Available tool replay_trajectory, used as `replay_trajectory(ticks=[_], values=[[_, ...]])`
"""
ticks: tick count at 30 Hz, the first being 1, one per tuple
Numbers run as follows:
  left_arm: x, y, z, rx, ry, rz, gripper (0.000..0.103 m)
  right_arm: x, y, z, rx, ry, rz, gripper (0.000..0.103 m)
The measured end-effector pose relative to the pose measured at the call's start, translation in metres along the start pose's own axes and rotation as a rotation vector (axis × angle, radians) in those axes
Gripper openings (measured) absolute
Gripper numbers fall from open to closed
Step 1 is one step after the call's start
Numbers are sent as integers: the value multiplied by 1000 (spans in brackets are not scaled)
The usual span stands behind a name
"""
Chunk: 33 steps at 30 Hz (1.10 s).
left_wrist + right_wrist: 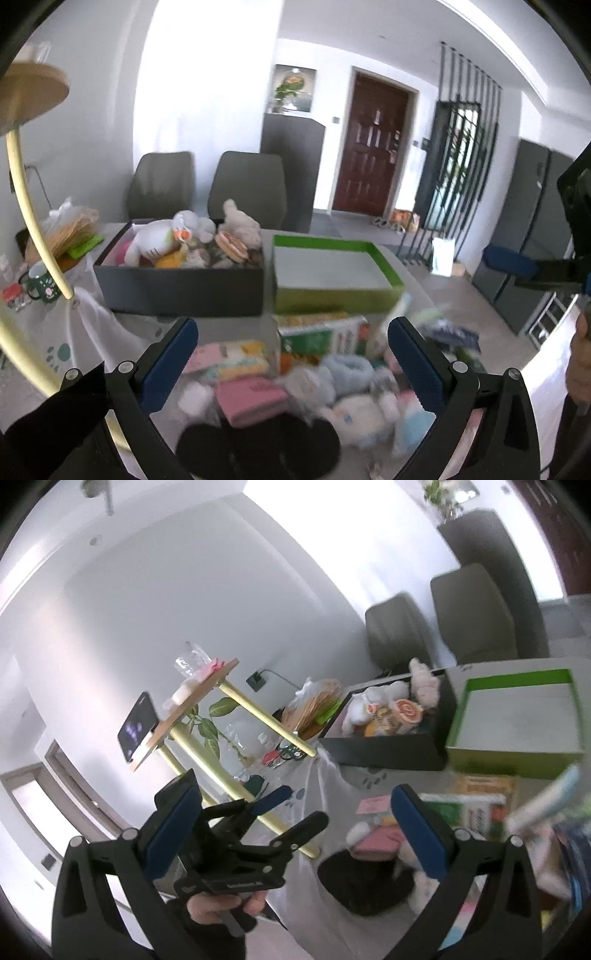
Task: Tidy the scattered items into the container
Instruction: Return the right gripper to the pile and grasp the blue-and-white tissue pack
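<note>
From the left wrist camera, the left gripper (pixel 291 362) has its jaws wide apart with nothing in them. Below it, blurry soft things lie in a heap on the surface (pixel 44 332): a pink pouch (pixel 251 400), a fluffy blue toy (pixel 347 371) and a black hat (pixel 258 450). Behind them sits a dark box (pixel 181 288) full of plush toys, just beside an empty green box (pixel 332 273).

From the right wrist camera, the right gripper (pixel 291 834) is wide apart and empty too. The left gripper (pixel 288 805) shows in a hand (pixel 221 904), near the dark box (pixel 388 753) and green box (pixel 517 723).
</note>
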State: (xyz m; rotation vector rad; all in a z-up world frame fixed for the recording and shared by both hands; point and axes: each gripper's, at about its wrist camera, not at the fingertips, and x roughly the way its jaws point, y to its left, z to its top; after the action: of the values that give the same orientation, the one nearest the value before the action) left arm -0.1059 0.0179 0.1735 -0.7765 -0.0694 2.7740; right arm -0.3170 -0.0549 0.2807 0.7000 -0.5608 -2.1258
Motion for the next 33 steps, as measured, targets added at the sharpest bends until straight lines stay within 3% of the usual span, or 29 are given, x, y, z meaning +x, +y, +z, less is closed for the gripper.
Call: replay_trajectory(ticks=[6, 13, 15, 19, 23, 33], values=[[-4, -37, -39, 41, 41, -45, 103, -67, -9, -54, -23, -81, -64, 103], [3, -55, -84, 4, 86, -91, 102, -107, -43, -112, 31, -114, -115, 103], [4, -56, -98, -17, 106, -135, 102, -116, -53, -130, 34, -139, -157, 103], [8, -63, -119, -36, 144, -178, 102, -119, -77, -166, 71, -127, -181, 103], [16, -69, -132, -46, 181, -165, 103, -113, -102, -188, 113, -89, -190, 103], [33, -77, -132, -42, 165, -194, 102, -92, -130, -188, 117, -48, -202, 96]])
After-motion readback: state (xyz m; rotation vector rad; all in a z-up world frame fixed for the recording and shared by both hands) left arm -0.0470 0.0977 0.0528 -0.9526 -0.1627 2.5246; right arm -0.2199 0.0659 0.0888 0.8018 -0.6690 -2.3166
